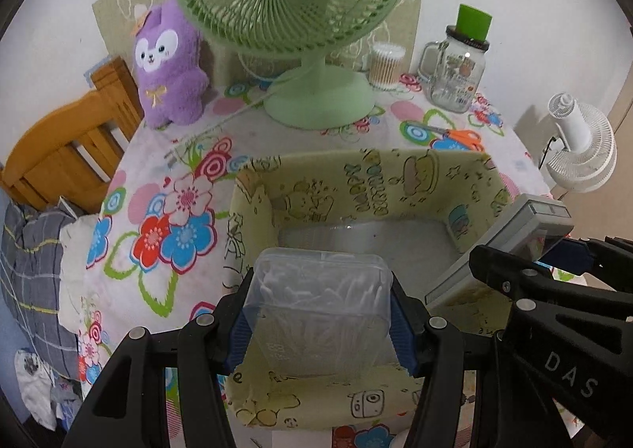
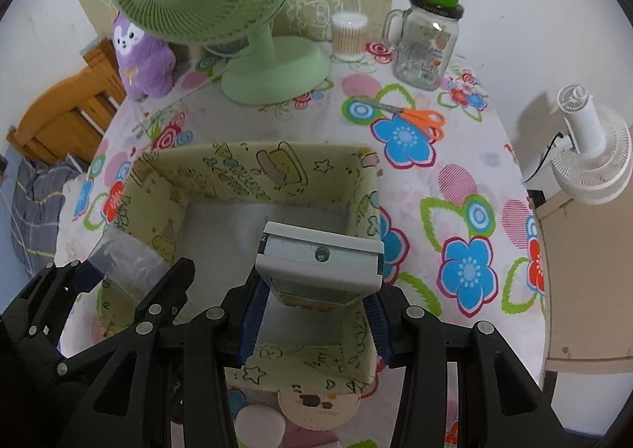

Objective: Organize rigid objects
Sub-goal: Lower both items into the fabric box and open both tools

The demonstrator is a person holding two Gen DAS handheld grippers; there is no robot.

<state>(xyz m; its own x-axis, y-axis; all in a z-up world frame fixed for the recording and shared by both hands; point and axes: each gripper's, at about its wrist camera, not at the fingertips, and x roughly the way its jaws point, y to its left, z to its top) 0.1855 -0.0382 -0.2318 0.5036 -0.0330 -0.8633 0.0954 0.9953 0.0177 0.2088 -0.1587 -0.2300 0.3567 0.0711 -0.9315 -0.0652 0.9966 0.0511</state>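
— What's in the box?

— Nothing that I can see. It's a soft, square, open-topped thing with pale yellow cartoon-printed walls and a bare grey floor, sitting on the flowered tablecloth.

— And your hands?

— My left gripper is clamped on a clear plastic tub, blue pads pressed to its two sides. It's boxy with rounded corners and packed with white cotton swabs. It hangs over the box's near wall.

— The right?

— My right gripper is squeezed onto a flat white-and-grey plastic case, a hard slab with a small round button on its end face. Its long axis runs out along my fingers, tipped steeply down over the box's floor.

— Anything else holding things?

— By the wall, a round tub of wooden-stemmed swabs and a glass mug jar, green cup upended on its lid.
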